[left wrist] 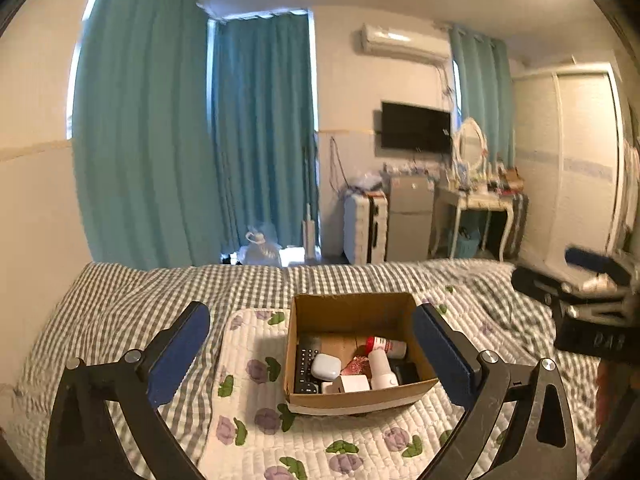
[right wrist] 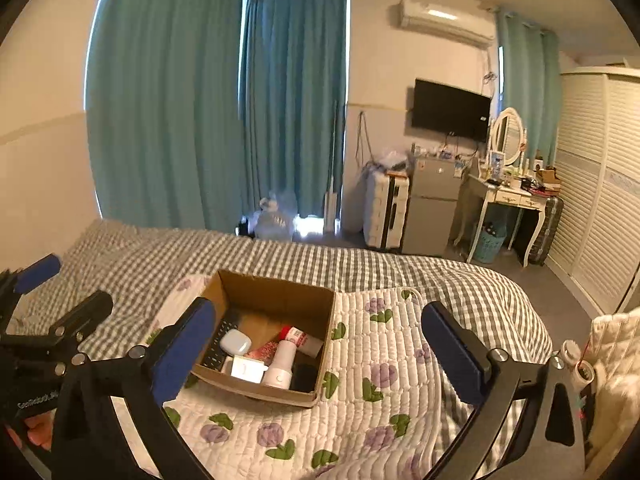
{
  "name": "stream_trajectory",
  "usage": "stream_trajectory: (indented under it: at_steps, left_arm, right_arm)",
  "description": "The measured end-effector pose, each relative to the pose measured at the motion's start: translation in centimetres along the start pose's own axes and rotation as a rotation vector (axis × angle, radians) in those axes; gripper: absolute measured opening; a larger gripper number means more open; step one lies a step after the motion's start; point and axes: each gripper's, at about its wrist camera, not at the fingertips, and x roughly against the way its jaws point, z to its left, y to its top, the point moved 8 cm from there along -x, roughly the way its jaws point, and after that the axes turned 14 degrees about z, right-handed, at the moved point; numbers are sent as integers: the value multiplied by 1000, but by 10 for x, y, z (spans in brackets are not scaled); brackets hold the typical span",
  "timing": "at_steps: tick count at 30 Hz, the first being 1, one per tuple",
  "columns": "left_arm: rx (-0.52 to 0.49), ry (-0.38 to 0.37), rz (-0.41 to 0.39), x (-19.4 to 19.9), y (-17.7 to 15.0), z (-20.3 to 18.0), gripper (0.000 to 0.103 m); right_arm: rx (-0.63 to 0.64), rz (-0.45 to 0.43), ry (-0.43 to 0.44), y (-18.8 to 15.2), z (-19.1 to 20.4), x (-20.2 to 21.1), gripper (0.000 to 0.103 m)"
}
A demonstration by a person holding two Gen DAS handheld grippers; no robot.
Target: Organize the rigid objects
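An open cardboard box (left wrist: 352, 312) stands on a floral quilted mat (left wrist: 256, 408) on the bed; it also shows in the right wrist view (right wrist: 276, 296). Inside lie a black remote (left wrist: 306, 364), a white earbud case (left wrist: 326, 365), a white bottle (left wrist: 382, 366), a red-capped tube (left wrist: 386, 346) and a white charger (left wrist: 352, 384). My left gripper (left wrist: 312, 356) is open and empty, held above and in front of the box. My right gripper (right wrist: 320, 352) is open and empty, right of the box. Each gripper shows at the edge of the other's view.
The bed has a grey checked cover (right wrist: 304, 264). Beyond it are teal curtains (right wrist: 168, 112), a suitcase (right wrist: 386, 210), a small fridge (right wrist: 432, 204), a dressing table (right wrist: 508, 196) and a wardrobe (right wrist: 600, 184).
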Motion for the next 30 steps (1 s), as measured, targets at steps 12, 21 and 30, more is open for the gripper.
stream_trajectory:
  at_steps: [12, 21, 30]
  left_arm:
    - [40, 20, -23, 2, -66, 16, 103]
    - [40, 9, 6, -7, -80, 18, 103]
    - [36, 10, 18, -9, -83, 16, 103]
  right_arm:
    - [9, -75, -74, -67, 10, -11, 103]
    - [-27, -44, -31, -86, 1, -22, 103]
    - [-9, -25, -18, -93, 6, -28, 103]
